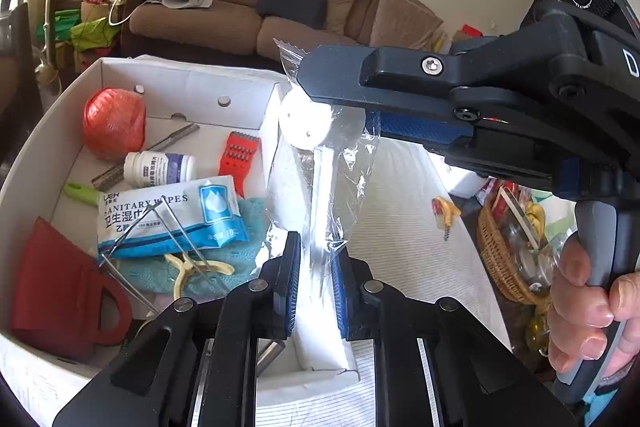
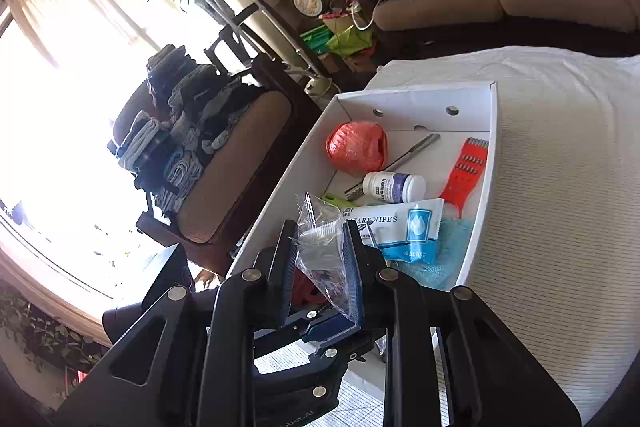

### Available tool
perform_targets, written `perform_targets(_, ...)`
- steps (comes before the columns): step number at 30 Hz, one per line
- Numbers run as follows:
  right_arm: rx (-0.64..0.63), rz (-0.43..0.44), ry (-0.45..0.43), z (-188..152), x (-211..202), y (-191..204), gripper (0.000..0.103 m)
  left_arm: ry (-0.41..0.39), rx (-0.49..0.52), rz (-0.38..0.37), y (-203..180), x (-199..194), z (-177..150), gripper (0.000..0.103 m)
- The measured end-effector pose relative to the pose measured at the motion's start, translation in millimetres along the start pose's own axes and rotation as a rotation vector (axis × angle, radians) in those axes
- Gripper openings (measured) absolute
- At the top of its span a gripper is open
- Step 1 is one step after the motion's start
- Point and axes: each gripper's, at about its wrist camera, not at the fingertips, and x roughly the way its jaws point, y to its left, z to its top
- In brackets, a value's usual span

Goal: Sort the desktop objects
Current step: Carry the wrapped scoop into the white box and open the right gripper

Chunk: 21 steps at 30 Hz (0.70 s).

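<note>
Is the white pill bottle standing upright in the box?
No, the white pill bottle lies on its side in the white box, between the orange twine ball and the wipes pack.

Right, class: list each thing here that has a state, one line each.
Wrapped white tool: sealed in clear plastic, held up by both grippers.
Left hand-held gripper: shut on its lower end.
Right hand-held gripper: shut on its top.
White box: open, holding sorted items.
</note>
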Motion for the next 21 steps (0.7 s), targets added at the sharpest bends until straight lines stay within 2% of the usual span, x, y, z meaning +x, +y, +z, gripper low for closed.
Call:
perform_targets(8, 0.025, -0.004, 0.062, -6, 62, -2, 0.021, 0.083, 0.014, 0.060, 52, -1, -12, 0.014)
perform_targets(14, 0.114, 0.034, 0.130, -24, 121, -25, 0.022, 0.145, -0.028, 0.110, 92, 9, -24, 0.014)
perform_targets(18, 0.127, 0.001, 0.167, -29, 154, -28, 0.026, 0.160, -0.065, 0.145, 110, 12, -27, 0.014)
perform_targets(19, 0.131, -0.010, 0.185, -30, 162, -29, 0.029, 0.152, -0.075, 0.161, 113, 11, -27, 0.019)
perform_targets(20, 0.136, -0.023, 0.206, -31, 169, -30, 0.030, 0.140, -0.089, 0.176, 117, 9, -28, 0.040)
perform_targets(21, 0.138, -0.042, 0.222, -32, 174, -31, 0.031, 0.124, -0.110, 0.187, 121, 5, -28, 0.052)
